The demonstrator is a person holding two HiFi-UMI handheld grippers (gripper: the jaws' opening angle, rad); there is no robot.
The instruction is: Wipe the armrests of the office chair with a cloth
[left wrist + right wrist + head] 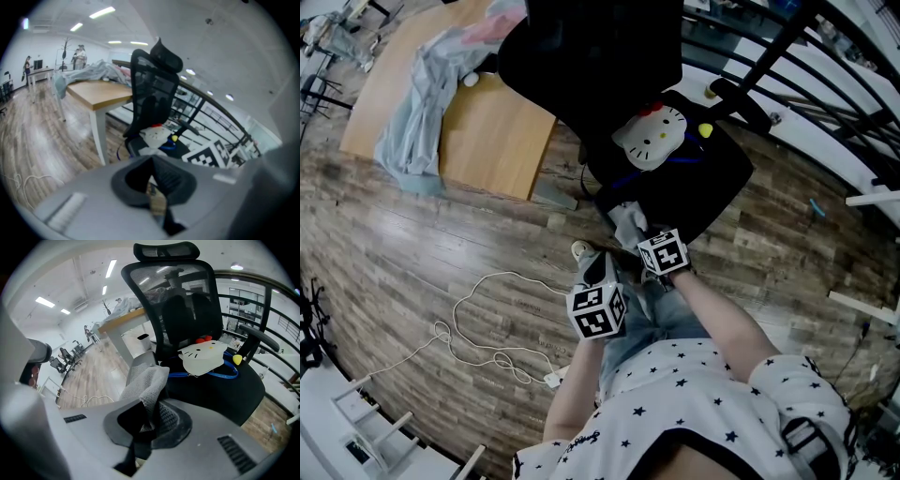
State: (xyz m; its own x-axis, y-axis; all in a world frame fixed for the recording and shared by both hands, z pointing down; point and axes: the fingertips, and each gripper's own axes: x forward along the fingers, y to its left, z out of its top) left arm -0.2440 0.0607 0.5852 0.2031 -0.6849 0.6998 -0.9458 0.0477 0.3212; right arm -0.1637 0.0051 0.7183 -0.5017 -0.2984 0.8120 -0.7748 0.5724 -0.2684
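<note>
The black office chair (675, 159) stands ahead with a white cat-face cushion (649, 136) on its seat. My right gripper (636, 232) is shut on a grey cloth (627, 221) at the chair's near armrest. In the right gripper view the cloth (147, 378) rises from the right gripper (147, 420) and drapes against the grey near armrest (137, 363). The far armrest (259, 336) is bare. My left gripper (592, 272) hangs just left of the right one, off the chair. In its own view the left gripper (152, 180) has its jaws together with nothing between them.
A wooden desk (492, 141) with a heap of light clothing (422, 103) stands left of the chair. A white cable (487, 323) loops over the wood floor at lower left. A black railing (811, 80) runs behind the chair on the right.
</note>
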